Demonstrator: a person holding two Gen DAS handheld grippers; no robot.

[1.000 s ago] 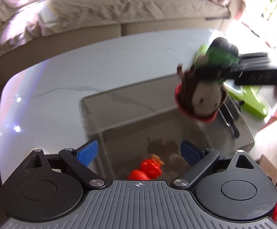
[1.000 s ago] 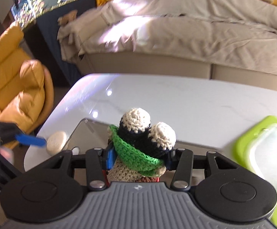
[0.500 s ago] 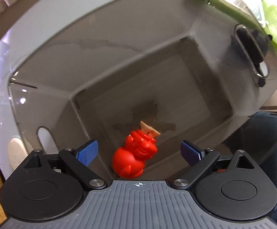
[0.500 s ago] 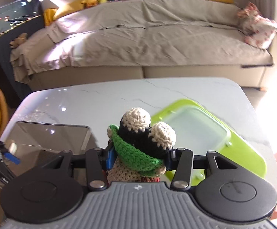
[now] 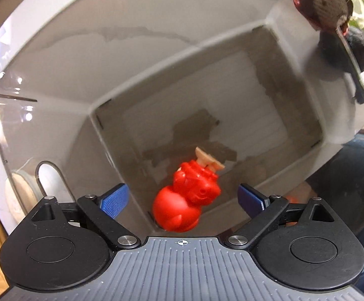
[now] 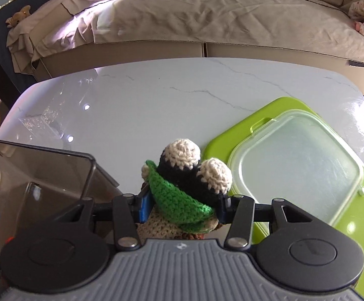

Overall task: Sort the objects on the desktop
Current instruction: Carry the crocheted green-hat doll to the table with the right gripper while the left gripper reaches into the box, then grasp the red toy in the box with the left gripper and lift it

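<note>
Since a second ago the left gripper (image 5: 182, 198) has tipped from skimming the rim to staring straight down into the smoky clear bin (image 5: 156, 57). Its blue fingers (image 5: 114, 200) are spread wide, holding nothing, and the red toy (image 5: 184, 200) lies on the bin floor right between them. Up past the right fingertip, the crochet doll (image 5: 324, 2) hangs over the bin's far corner.

Right view: the right gripper (image 6: 183, 205) is clamped on that doll, green scarf squeezed between the pads. Beyond the fingers lies the green lid (image 6: 294, 155) on the marble table (image 6: 156, 95), bin off to the left.
</note>
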